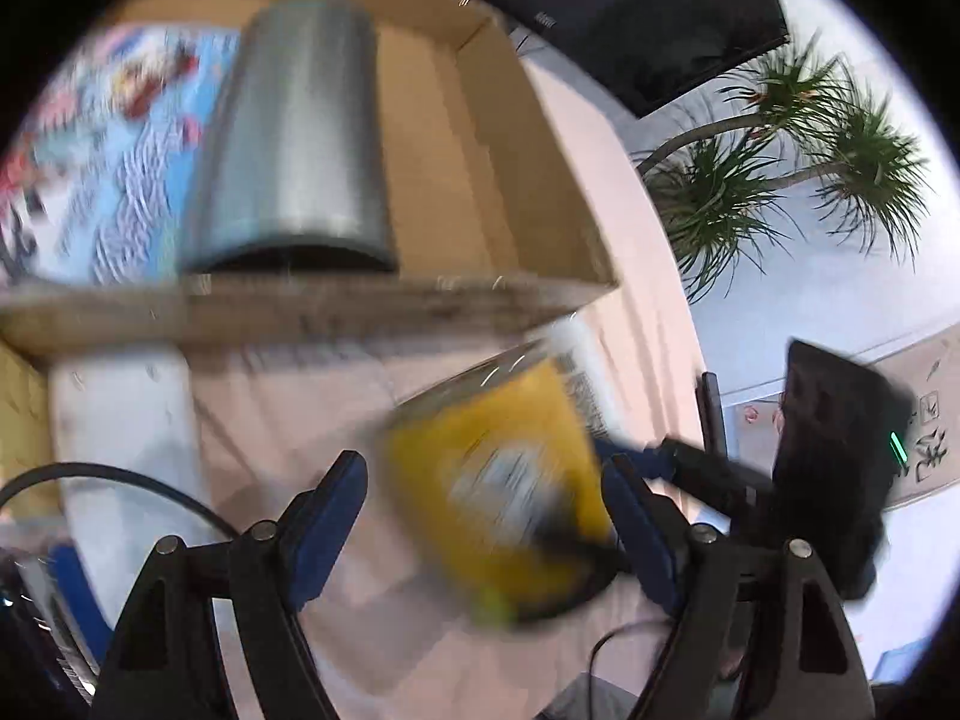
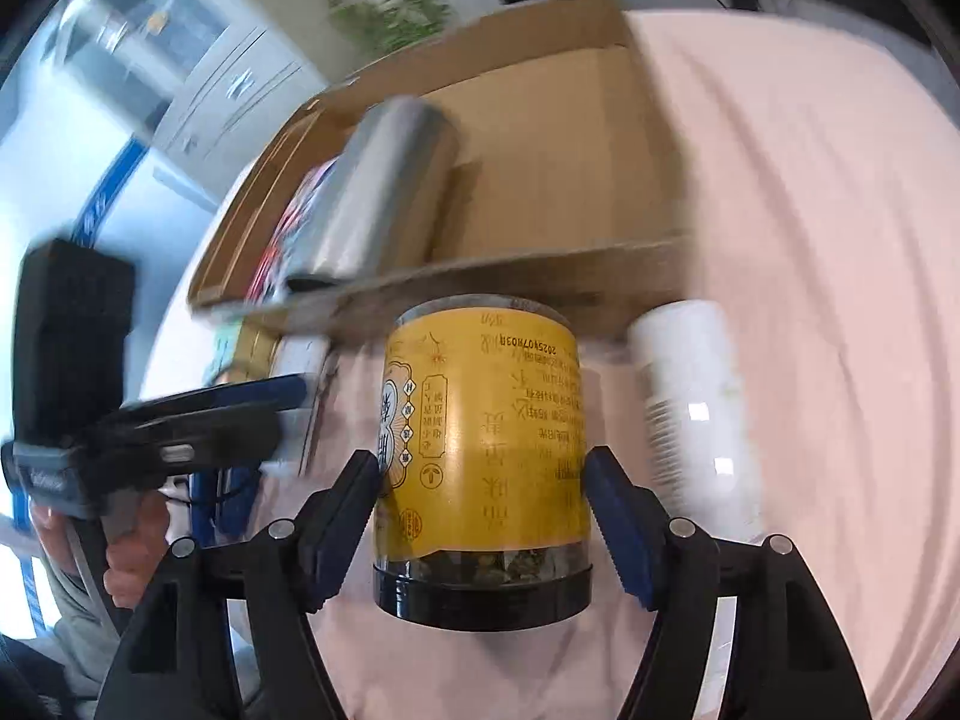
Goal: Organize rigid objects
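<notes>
1. Left wrist view: the left gripper (image 1: 483, 498) stands wide open. The yellow jar (image 1: 498, 480) sits between its blue pads, but blur hides whether either pad touches it, so I cannot tell if it has any hold. At 12 o'clock lies the cardboard box (image 1: 492, 192) with a grey metal cylinder (image 1: 294, 144) on its side inside it, beside a printed blue pack (image 1: 114, 150).

2. Right wrist view: the right gripper (image 2: 483, 480) has its jaws closed onto the jar's (image 2: 480, 438) sides, lid toward the camera, label inverted — a firm hold by the look of it.
   - The jar reads as rigid clear plastic with a glossy paper wrap and a black screw lid; dried contents suggest it is light.
   - Smooth and round, it could twist — mid-body is the sound place to grip.
   - A white bottle (image 2: 696, 408) lies at 3 o'clock on the pink cloth (image 2: 840, 240); the box is at 12.
</notes>
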### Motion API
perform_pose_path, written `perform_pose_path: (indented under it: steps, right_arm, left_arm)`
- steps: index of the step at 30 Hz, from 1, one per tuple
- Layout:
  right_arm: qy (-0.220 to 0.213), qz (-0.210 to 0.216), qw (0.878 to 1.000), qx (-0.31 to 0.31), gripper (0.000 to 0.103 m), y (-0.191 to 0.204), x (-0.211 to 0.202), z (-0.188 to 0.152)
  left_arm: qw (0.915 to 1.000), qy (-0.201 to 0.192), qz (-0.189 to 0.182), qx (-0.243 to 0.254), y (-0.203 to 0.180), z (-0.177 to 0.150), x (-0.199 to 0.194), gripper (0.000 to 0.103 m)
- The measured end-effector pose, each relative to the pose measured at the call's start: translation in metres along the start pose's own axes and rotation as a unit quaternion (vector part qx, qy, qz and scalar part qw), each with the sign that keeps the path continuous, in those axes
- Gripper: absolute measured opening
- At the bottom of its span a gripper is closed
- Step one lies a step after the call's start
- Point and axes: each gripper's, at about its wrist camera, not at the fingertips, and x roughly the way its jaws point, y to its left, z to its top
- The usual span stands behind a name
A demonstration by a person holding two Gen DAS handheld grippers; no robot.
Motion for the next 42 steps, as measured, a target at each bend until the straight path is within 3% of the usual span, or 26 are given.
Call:
perform_pose_path:
  steps: [1,4,7,10,12,15,19,23,25,27,29,31,32,34,37,39,40,42]
  right_arm:
    - [0.022,0.016,1.0,-0.014,0.076,0.012,0.011,-0.003]
    - [0.05,0.009,0.998,-0.026,0.089,0.028,0.036,-0.006]
    - [0.051,0.031,0.998,-0.009,0.088,0.025,0.047,-0.011]
    - [0.014,0.033,0.999,-0.023,0.087,0.034,0.013,-0.002]
    - [-0.021,0.025,0.998,-0.046,0.087,0.044,-0.017,0.006]
    - [-0.068,0.023,0.995,-0.066,0.087,0.045,-0.056,0.061]
    - [-0.057,0.022,0.997,-0.052,0.087,0.02,-0.045,0.144]
    - [-0.007,0.036,0.999,0.01,0.085,-0.024,0.005,0.17]
    - [0.015,0.04,0.998,0.042,0.088,-0.03,0.044,0.165]
    - [0.017,0.034,0.998,0.049,0.088,-0.038,0.046,0.162]
    - [0.023,0.007,0.999,0.039,0.084,-0.04,0.037,0.157]
    - [0.012,0.019,0.999,0.024,0.084,-0.039,0.013,0.143]
    - [0.001,0.031,0.999,0.022,0.084,-0.039,0.0,0.136]
    - [-0.021,0.044,0.999,0.023,0.083,-0.036,-0.027,0.12]
    - [-0.102,0.019,0.995,0.006,0.085,-0.042,-0.093,0.067]
    - [-0.124,-0.034,0.992,0.002,0.097,-0.057,-0.11,0.032]
    - [-0.113,-0.067,0.991,0.007,0.1,-0.071,-0.107,0.009]
    - [-0.061,-0.108,0.992,0.032,0.092,-0.094,-0.086,-0.017]
  left_arm:
    - [0.9999,0.004,0.016,-0.001,0.0,-0.002,0.004,0.084]
    - [0.9996,0.012,-0.003,-0.024,0.009,-0.012,0.004,0.084]
    - [0.9999,-0.007,0.013,-0.006,0.002,-0.019,-0.01,0.083]
    - [0.9981,-0.052,0.021,0.026,-0.029,-0.012,-0.039,0.083]
    - [0.9919,-0.105,0.03,0.066,-0.061,0.009,-0.068,0.083]
    - [0.9822,-0.147,0.054,0.104,-0.088,0.058,-0.088,0.083]
    - [0.9866,-0.118,0.076,0.084,-0.071,0.132,-0.066,0.083]
    - [0.9937,-0.045,0.096,0.038,-0.028,0.157,-0.007,0.083]
    - [0.9944,-0.025,0.086,0.056,-0.021,0.152,0.011,0.081]
    - [0.9872,-0.017,0.135,0.084,-0.035,0.146,0.018,0.08]
    - [0.9848,-0.007,0.151,0.087,-0.039,0.14,0.025,0.08]
    - [0.9831,-0.007,0.16,0.089,-0.043,0.14,0.026,0.077]
    - [0.9836,0.001,0.159,0.085,-0.043,0.137,0.026,0.071]
    - [0.9874,0.014,0.142,0.069,-0.041,0.134,0.021,0.07]
    - [0.9857,-0.05,0.129,0.096,-0.051,0.105,-0.023,0.071]
    - [0.98,-0.093,0.13,0.119,-0.055,0.076,-0.051,0.072]
    - [0.9746,-0.111,0.139,0.137,-0.058,0.06,-0.062,0.072]
    - [0.9592,-0.144,0.168,0.177,-0.065,0.027,-0.075,0.072]
